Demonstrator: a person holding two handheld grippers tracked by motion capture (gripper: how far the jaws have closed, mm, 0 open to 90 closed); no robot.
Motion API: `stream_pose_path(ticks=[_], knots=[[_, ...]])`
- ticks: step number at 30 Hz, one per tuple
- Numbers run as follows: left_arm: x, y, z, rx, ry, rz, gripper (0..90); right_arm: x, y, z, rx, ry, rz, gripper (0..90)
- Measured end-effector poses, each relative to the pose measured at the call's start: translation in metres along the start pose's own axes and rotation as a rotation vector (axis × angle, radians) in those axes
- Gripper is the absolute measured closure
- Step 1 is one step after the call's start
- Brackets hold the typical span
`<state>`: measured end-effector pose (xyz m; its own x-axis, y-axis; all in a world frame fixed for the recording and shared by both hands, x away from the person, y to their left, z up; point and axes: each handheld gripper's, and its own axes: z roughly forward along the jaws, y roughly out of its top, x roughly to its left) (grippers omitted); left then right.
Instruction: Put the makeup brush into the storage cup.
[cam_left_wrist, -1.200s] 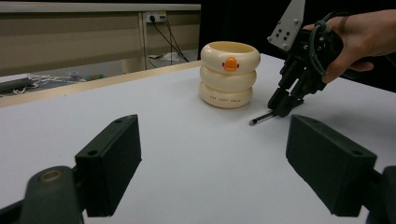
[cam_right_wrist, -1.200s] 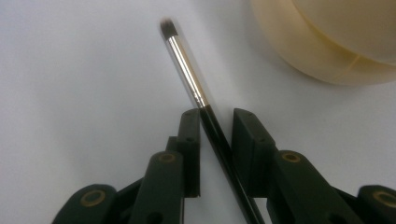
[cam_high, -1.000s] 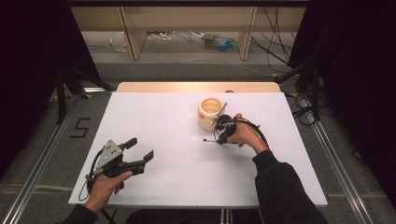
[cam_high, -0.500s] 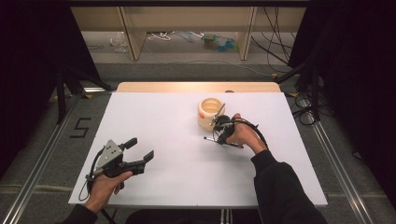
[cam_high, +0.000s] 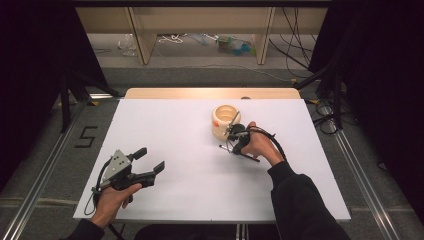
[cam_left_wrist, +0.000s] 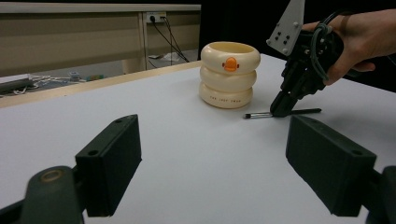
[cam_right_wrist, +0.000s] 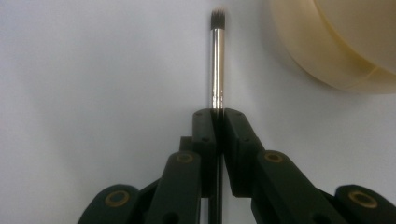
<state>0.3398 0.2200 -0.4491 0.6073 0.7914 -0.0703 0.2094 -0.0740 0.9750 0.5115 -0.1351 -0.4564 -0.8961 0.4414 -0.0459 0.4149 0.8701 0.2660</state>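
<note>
A thin brush (cam_right_wrist: 217, 60) with a silver ferrule and dark bristles lies on the white table (cam_high: 180, 130). My right gripper (cam_right_wrist: 217, 113) is shut on the brush's handle, pointing down at the table; it appears too in the high view (cam_high: 235, 143) and in the left gripper view (cam_left_wrist: 281, 109). Right beside it stands a cream ringed cup (cam_high: 225, 121) with an orange duck bill on its side (cam_left_wrist: 229, 74). My left gripper (cam_high: 150, 161) is held near the table's front left, open, its jaws wide apart with nothing between them (cam_left_wrist: 219, 163).
A wooden strip (cam_high: 210, 93) runs along the table's far edge. Cables and a wooden frame lie on the floor beyond. Metal rails flank the table on both sides.
The right gripper has closed in on the brush beside the cup; it barely shifted. The left gripper stayed where it was.
</note>
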Motion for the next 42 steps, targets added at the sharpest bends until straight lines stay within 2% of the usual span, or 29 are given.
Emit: stream_pose_path(ticks=[6,12,15,17,21,25,30,35,39,42], knots=[[0.0,0.0,0.0,-0.001,0.001,-0.006,18.1,0.001,0.001,-0.007,-0.032,-0.005,-0.002,84.2],[0.0,0.0,0.0,-0.002,0.001,-0.002,18.2,0.003,0.002,-0.019,-0.087,0.012,0.0,84.2],[0.0,0.0,0.0,-0.002,0.001,-0.002,18.2,0.005,0.002,-0.025,-0.135,0.018,-0.003,84.2],[0.0,0.0,0.0,-0.003,0.001,-0.01,18.2,0.007,0.003,-0.031,-0.162,0.017,0.011,84.2],[0.001,0.0,0.0,-0.008,-0.003,-0.012,18.2,0.01,0.005,-0.043,-0.236,0.047,0.002,84.2],[0.001,0.0,0.0,-0.008,-0.003,-0.004,18.2,0.013,0.005,-0.053,-0.309,0.058,-0.008,84.2],[0.001,0.0,0.0,-0.009,-0.003,-0.011,18.2,0.012,0.005,-0.058,-0.351,0.043,-0.015,84.2],[0.0,0.0,0.0,-0.003,0.002,-0.01,18.2,0.011,0.005,-0.065,-0.416,0.05,0.004,84.2],[0.0,0.0,0.0,-0.003,0.002,-0.01,18.2,0.009,0.004,-0.071,-0.51,0.044,0.03,84.2],[0.0,0.0,0.0,-0.003,0.002,-0.009,18.2,0.006,0.002,-0.078,-0.555,0.041,0.039,84.2]])
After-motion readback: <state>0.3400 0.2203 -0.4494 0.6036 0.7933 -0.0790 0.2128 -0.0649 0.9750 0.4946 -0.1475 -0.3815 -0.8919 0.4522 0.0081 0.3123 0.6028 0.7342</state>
